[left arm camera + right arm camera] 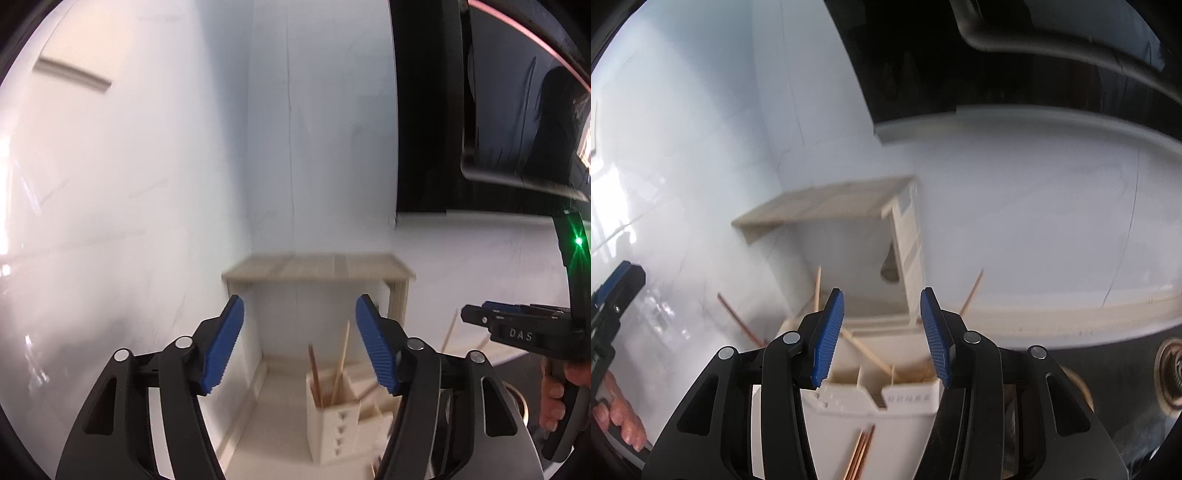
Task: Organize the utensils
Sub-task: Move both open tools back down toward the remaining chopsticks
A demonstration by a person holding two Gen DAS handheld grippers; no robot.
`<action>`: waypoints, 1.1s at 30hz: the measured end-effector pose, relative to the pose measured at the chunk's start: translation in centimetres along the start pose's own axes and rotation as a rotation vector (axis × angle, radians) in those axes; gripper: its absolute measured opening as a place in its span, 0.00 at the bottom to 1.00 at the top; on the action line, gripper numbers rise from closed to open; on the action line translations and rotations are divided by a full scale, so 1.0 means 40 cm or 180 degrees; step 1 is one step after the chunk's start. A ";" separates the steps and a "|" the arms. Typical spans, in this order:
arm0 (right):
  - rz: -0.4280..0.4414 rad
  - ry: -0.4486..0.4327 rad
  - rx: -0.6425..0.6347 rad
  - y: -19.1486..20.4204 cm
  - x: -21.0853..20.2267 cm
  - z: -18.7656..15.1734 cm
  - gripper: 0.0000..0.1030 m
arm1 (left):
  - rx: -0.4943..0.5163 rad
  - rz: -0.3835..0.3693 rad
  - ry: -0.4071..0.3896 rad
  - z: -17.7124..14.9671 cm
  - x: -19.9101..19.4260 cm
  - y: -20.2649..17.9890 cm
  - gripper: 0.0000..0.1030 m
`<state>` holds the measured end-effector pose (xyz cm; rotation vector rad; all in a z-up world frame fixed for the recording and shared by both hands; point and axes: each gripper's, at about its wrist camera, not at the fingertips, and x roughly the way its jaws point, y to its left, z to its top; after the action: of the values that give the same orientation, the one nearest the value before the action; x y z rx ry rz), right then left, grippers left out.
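Both hand-held grippers stand spread and empty: the left hand-held gripper [299,343] and the right hand-held gripper [882,332] hover above the cream plastic compartmented utensil holder [871,402]. Thin wooden chopsticks [862,456] lie at six o'clock in the right view; others lean inside the holder. Judging by this, sorting is between picks, and next comes lowering onto a loose stick. Motion blur smears the small wooden shelf [317,267], and the holder's base is cut off.

Wooden shelf [827,206] overhangs utensil holder [882,398]; upright chopsticks [817,286] block descent.
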<state>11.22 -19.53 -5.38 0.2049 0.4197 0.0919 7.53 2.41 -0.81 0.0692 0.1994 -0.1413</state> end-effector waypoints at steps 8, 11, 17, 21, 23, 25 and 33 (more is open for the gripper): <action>-0.0030 0.0439 0.0206 -0.033 0.009 -0.121 0.45 | -0.0094 -0.0301 0.1297 -0.160 0.043 -0.016 0.73; -0.0076 0.0570 0.0282 -0.052 0.017 -0.158 0.46 | -0.0173 -0.0467 0.1959 -0.252 0.078 -0.037 0.73; -0.0108 0.0731 0.0290 -0.071 0.023 -0.211 0.46 | -0.0202 -0.0752 0.2984 -0.423 0.129 -0.104 0.69; -0.0088 0.0832 0.0306 -0.075 0.027 -0.236 0.46 | -0.0221 -0.0752 0.3251 -0.482 0.148 -0.131 0.68; -0.0050 0.0938 0.0325 -0.077 0.034 -0.256 0.46 | -0.0200 -0.0696 0.3313 -0.500 0.149 -0.142 0.68; -0.0030 0.1070 0.0325 -0.072 0.046 -0.274 0.46 | -0.0227 -0.0689 0.3368 -0.511 0.155 -0.143 0.68; 0.0095 0.1961 0.0431 -0.064 0.137 -0.353 0.46 | -0.0237 -0.0637 0.3605 -0.562 0.164 -0.136 0.68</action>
<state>10.48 -18.79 -20.68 0.3164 1.0384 0.1565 8.78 -1.97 -24.39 0.0483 1.3439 -0.2837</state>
